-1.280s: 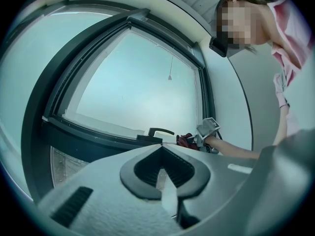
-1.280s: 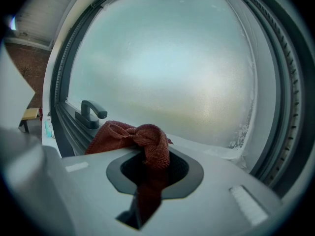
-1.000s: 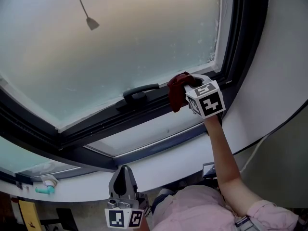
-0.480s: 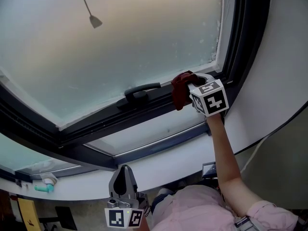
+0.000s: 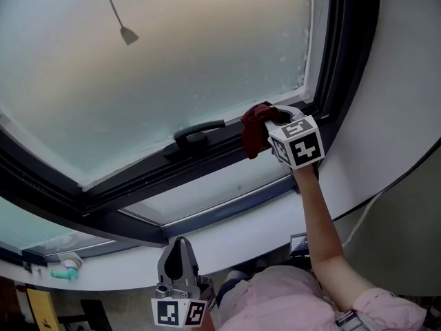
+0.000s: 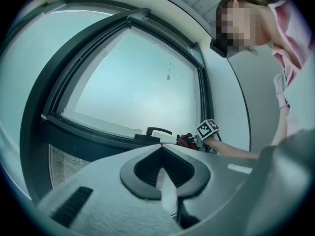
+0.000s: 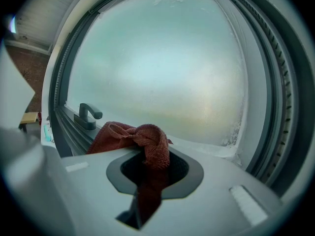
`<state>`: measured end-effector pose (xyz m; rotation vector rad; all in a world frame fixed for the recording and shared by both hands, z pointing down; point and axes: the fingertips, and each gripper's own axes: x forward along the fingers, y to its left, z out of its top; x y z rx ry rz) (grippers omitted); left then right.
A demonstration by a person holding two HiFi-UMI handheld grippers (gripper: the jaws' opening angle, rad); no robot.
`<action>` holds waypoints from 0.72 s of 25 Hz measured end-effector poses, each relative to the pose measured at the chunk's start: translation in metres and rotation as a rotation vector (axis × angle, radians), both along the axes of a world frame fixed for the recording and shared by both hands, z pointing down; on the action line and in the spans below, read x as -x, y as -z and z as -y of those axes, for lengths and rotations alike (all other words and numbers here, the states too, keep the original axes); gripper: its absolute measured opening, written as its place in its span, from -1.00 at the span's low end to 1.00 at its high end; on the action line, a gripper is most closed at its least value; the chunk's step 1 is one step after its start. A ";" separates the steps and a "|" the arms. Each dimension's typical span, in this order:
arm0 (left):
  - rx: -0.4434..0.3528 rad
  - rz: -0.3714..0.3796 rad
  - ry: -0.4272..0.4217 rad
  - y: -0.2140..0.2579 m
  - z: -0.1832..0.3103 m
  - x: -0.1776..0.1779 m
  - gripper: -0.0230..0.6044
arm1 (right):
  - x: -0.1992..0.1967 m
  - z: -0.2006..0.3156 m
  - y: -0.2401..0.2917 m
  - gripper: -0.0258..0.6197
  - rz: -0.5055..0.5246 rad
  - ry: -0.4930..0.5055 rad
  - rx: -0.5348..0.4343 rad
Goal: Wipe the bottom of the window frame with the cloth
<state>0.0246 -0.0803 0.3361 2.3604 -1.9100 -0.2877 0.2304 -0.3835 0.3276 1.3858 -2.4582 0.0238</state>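
Rubbing along the dark bottom rail of the window frame (image 5: 138, 188), the crumpled dark red cloth (image 5: 252, 133) is sliding back leftward a touch, after nudging toward the right corner half a second ago. By my reading these are short scrubbing strokes, just right of the black lever handle (image 5: 196, 134). The right gripper (image 5: 272, 119) is clamping the cloth tight, fabric bunching past its jaws. The left gripper (image 5: 178, 252) is hanging low, jaws together, empty, unmoved.

Right gripper (image 5: 275, 118) and cloth (image 5: 253, 135) slightly nearer window frame (image 5: 332, 61) corner.
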 end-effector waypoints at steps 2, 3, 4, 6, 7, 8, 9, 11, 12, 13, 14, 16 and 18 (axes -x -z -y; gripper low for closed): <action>0.001 0.002 0.000 0.000 0.000 0.001 -0.92 | 0.000 0.000 -0.001 -0.74 0.007 0.002 0.011; 0.002 0.002 0.001 0.000 -0.001 0.002 -0.92 | 0.000 0.000 -0.001 -0.74 0.008 0.002 0.014; 0.003 0.001 0.004 -0.001 -0.001 0.003 -0.92 | 0.000 0.001 -0.001 -0.74 0.008 0.002 0.015; 0.005 0.000 0.009 -0.001 -0.001 0.005 -0.92 | -0.001 0.001 -0.001 -0.74 0.009 -0.003 0.014; 0.005 0.000 0.010 -0.001 -0.001 0.005 -0.92 | -0.003 0.001 -0.001 -0.74 0.009 -0.008 0.013; 0.003 -0.001 0.010 -0.001 -0.001 0.006 -0.92 | -0.004 0.002 -0.001 -0.74 0.010 -0.015 0.012; 0.002 -0.001 0.009 -0.001 -0.002 0.005 -0.92 | -0.006 0.003 -0.001 -0.74 0.013 -0.021 0.012; 0.002 -0.002 0.005 -0.002 -0.002 0.004 -0.92 | -0.010 0.004 -0.002 -0.74 0.017 -0.028 0.015; 0.002 -0.002 0.003 -0.002 -0.002 0.004 -0.92 | -0.012 0.004 -0.002 -0.74 0.019 -0.029 0.016; 0.001 -0.003 0.002 -0.002 -0.002 0.003 -0.92 | -0.013 0.005 -0.002 -0.74 0.020 -0.029 0.019; 0.000 -0.004 0.001 -0.002 -0.002 0.003 -0.92 | -0.013 0.005 -0.002 -0.74 0.020 -0.028 0.021; -0.001 -0.005 0.000 -0.002 -0.002 0.003 -0.92 | -0.014 0.005 -0.002 -0.74 0.020 -0.027 0.025; -0.001 -0.007 0.001 -0.001 -0.003 0.004 -0.92 | -0.014 0.005 -0.002 -0.74 0.018 -0.027 0.028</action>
